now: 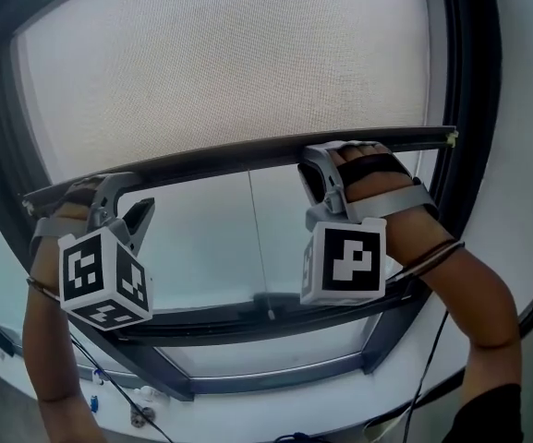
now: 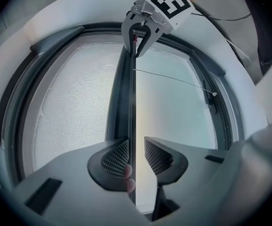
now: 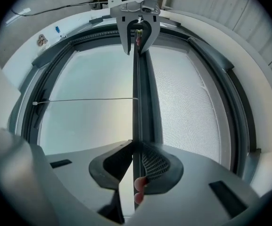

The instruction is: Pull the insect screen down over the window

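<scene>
We see bar (image 1: 248, 158) clamped tight in right gripper (image 3: 136, 149); left gripper (image 2: 136, 149) straddles it, jaws apart, bar against one, gap at other.

**White sill under the window, with a few small bits on it**

On my feed the white sill (image 1: 238, 418) runs along the bottom of the head view, below the dark window frame (image 1: 201, 318). At lower left a small blue item (image 1: 93, 402) lies on it. Just to the right is a round grey piece (image 1: 141, 418). I can't tell what either one is. A thin black cable (image 1: 118, 390) crosses the sill beside them. The frame itself carries the insect screen (image 1: 229, 63), and its screen bar (image 1: 248, 155) spans from side to side across the middle of the picture.
</scene>
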A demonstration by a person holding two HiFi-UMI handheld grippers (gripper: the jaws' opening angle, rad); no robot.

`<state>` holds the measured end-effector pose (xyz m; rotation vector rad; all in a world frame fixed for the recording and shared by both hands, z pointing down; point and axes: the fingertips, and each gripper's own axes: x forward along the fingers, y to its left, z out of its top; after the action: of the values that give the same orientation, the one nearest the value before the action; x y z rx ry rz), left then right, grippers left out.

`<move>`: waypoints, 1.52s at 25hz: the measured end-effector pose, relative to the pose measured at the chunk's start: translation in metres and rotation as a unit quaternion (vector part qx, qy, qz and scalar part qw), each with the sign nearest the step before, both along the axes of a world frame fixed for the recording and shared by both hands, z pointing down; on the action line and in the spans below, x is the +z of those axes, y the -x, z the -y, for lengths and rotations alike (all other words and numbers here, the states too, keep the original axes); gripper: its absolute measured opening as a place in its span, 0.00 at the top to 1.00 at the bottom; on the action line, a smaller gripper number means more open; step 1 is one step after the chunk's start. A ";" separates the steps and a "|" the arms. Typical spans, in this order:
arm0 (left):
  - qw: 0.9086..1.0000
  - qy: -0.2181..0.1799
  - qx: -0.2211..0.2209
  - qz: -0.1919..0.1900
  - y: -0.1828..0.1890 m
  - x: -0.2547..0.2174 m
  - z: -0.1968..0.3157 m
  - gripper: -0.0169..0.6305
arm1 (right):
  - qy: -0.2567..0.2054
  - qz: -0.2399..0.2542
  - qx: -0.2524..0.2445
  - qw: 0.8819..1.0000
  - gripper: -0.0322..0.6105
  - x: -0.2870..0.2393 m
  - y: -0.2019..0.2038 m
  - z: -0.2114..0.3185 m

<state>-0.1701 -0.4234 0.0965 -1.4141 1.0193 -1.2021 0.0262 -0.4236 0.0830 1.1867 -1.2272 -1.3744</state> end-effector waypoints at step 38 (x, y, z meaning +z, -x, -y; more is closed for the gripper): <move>0.992 0.121 0.006 -0.036 -0.029 0.026 0.020 0.81 | 0.108 -0.014 0.007 0.994 0.86 0.017 -0.027 0.021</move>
<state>-0.1415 -0.4429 0.1223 -1.6600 0.9350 -1.3070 0.0528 -0.4445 0.0999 1.0202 -1.3089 -1.2096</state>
